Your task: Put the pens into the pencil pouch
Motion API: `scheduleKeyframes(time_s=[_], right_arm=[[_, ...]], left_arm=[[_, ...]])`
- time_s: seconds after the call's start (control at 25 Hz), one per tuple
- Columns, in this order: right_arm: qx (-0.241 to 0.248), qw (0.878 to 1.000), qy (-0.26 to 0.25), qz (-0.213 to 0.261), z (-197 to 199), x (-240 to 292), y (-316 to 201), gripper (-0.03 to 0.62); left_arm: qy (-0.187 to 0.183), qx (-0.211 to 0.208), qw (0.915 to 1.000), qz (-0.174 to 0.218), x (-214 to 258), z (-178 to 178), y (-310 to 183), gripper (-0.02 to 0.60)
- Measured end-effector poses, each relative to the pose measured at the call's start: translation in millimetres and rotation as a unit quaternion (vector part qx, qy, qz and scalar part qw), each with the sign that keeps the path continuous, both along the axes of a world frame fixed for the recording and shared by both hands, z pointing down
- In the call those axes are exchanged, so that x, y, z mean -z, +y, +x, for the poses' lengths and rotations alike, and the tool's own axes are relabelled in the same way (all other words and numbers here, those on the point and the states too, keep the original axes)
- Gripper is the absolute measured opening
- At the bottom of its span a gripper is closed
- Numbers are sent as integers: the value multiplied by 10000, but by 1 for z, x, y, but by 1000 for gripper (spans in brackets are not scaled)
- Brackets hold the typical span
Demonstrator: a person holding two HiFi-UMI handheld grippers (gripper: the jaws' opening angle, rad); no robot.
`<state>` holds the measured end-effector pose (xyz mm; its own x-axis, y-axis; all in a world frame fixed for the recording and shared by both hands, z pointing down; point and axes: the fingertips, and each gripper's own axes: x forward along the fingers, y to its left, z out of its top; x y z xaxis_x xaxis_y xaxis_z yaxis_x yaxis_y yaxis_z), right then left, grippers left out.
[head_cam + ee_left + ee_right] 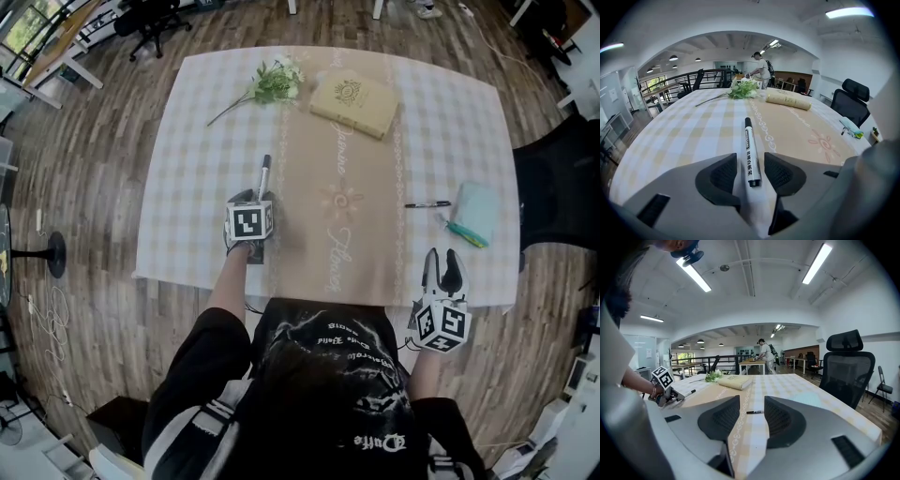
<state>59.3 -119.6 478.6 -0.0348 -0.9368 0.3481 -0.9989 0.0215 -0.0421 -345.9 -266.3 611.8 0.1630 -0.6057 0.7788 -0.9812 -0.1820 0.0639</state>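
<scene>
Jaws of the left gripper (750,176) stand apart with a white whiteboard marker with black ends (751,150) between them. Its long axis runs straight along the jaws, away from the person. A slim gap seems to show on each side of the barrel, so it is judged not yet clamped, though contact cannot be ruled out.

The pale teal fabric pencil pouch (476,210) lies on the checked-cloth counter (197,141), well apart to the right of that marker, beyond the beige runner. The right gripper (442,262), jaws likewise apart and empty, hangs at the counter's near edge and is the nearer one to the pouch. A thin black pen (427,204) lies crosswise just left of the pouch, ahead of the right jaws.

Judgement: the marker must travel rightward to reach the pouch.
</scene>
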Motion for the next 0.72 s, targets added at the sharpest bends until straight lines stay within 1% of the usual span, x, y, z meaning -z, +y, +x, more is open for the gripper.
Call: scheduleKeyframes(time_s=[0.04,0.08,0.12,0.2,0.32,0.48,0.56,0.72], right_arm=[[5,10000,-4,-9,1,0,0,169],[15,10000,-2,-17,3,0,0,161],[30,10000,0,-28,4,-1,0,156],[92,9999,-12,-60,3,-3,0,141],[225,9997,-83,-72,0,-4,-2,118],[381,9992,-44,-66,-1,-3,-4,109],[399,9992,-30,-61,2,-2,-3,109],[336,9994,-35,-31,16,1,-1,109]], left_arm=[[23,32,10000,-8,0,1,0,194],[54,104,9999,-14,0,1,0,158],[84,210,9997,-17,0,2,0,96],[83,394,9992,-10,0,2,-1,95],[48,425,9991,-29,0,2,0,92],[177,545,9983,-40,2,2,1,87],[158,539,9984,30,6,4,1,87],[101,370,9990,239,18,18,0,86]])
